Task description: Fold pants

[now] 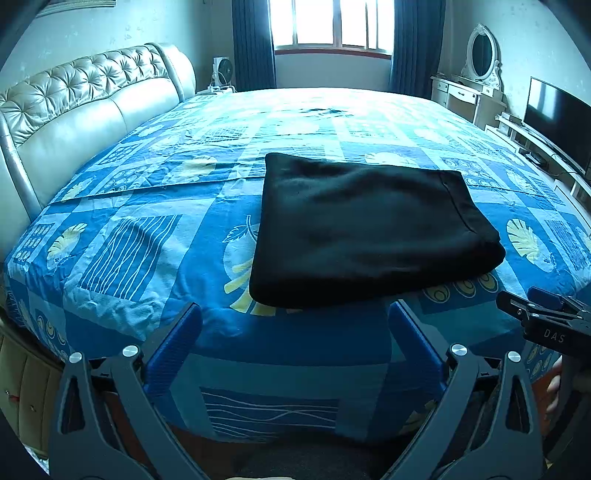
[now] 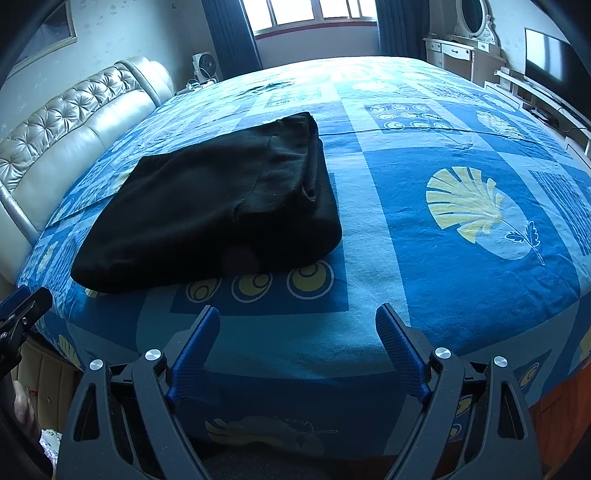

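Observation:
The black pants (image 1: 365,229) lie folded into a thick rectangle on the blue patterned bed sheet (image 1: 147,229). They also show in the right wrist view (image 2: 218,206), left of centre. My left gripper (image 1: 295,314) is open and empty, just short of the pants' near edge. My right gripper (image 2: 297,317) is open and empty, near the bed's front edge, to the right of the pants. The right gripper's tip shows at the right edge of the left wrist view (image 1: 535,306). The left gripper's tip shows at the left edge of the right wrist view (image 2: 22,302).
A padded beige headboard (image 1: 74,107) runs along the left. A window with blue curtains (image 1: 332,26) is at the far end. A white dresser with a mirror (image 1: 476,74) and a TV (image 1: 554,125) stand on the right.

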Tool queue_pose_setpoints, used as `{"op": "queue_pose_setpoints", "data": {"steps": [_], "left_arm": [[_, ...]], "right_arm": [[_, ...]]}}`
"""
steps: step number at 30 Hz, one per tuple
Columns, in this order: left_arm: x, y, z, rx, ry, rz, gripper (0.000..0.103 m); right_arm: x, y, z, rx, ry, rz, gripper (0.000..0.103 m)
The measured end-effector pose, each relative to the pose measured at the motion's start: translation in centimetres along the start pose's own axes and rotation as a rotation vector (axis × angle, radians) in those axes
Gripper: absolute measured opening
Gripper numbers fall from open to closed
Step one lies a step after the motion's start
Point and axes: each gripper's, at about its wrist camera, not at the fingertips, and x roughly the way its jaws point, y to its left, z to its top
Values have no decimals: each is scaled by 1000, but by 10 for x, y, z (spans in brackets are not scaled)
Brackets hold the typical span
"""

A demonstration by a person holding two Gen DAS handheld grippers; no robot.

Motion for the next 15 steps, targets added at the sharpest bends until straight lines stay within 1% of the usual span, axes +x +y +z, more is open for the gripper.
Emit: {"op": "queue_pose_setpoints", "data": {"steps": [3,8,9,11,13,15], "left_arm": [[0,-1,0,1,1,11,101],[-1,-6,2,19,4,57,101],[-3,-7,2,21,-10,50,101],[-14,-9,7,36,-91,10,101],[-21,-10,18,57,-117,-44,101],[-23,-3,33,42,-151,-56,101]], "right_arm": [[0,1,0,-2,2,0,85],[2,1,-1,-5,6,3,85],[2,1,-1,-6,6,4,85],[2,2,-3,-8,6,7,85],[3,4,-3,-10,25,29,85],[2,7,4,-24,40,60,85]]}}
